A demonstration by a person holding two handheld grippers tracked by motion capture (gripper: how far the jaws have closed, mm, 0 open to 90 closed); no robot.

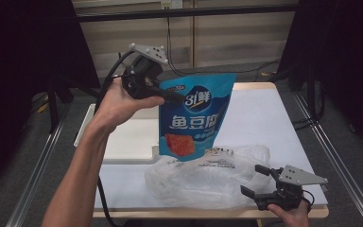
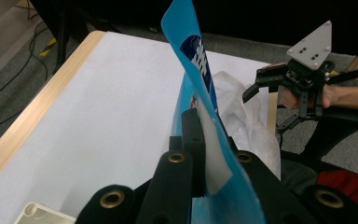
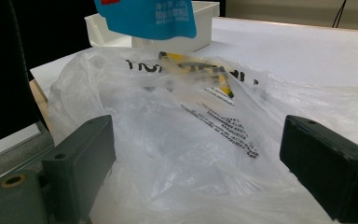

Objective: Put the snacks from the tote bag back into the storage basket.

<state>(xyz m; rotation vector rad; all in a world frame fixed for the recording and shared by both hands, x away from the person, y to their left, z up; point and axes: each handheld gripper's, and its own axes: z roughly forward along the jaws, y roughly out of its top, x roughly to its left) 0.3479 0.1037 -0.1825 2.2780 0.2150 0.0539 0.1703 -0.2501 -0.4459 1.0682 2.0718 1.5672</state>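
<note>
Between the closed jaws of the left gripper (image 1: 172, 97) hangs the blue pouch (image 1: 194, 118), pinched at its upper edge and held upright above the counter (image 1: 264, 118). Ahead of the right gripper (image 1: 255, 179), jaws apart, lies the plastic bag (image 1: 203, 177), just under the pouch.

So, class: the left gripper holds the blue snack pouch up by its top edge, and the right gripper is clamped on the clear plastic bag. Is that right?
Not quite. The right gripper is not clamped: the right gripper view shows its jaws wide apart, with the clear plastic bag between them and ungripped. The left gripper does hold the blue snack pouch up by its top edge.
</note>
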